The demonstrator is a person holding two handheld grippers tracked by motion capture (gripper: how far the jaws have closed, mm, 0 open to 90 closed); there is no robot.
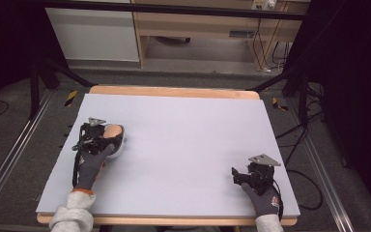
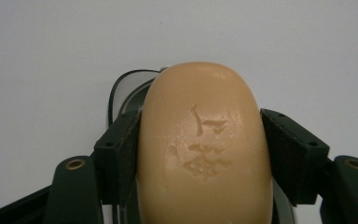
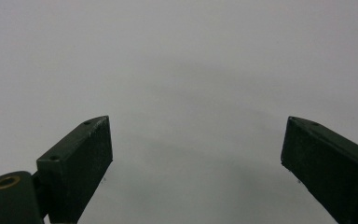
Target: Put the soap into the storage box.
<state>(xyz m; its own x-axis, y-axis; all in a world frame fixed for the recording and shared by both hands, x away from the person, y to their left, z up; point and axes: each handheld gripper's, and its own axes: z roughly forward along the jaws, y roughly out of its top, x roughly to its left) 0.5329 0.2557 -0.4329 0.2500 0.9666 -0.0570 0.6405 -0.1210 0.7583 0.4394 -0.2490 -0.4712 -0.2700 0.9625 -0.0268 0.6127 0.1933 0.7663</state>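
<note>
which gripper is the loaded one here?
The left gripper: its jaws press both sides of a tan soap bar over a dish. The right gripper has jaws wide apart above the bare table.

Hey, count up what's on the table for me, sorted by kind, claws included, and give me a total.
Soap bar: 1, tan, clamped in the left claw
Dish under the soap: 1
Claws: 2, left one and right claw, open
Total: 4
</note>
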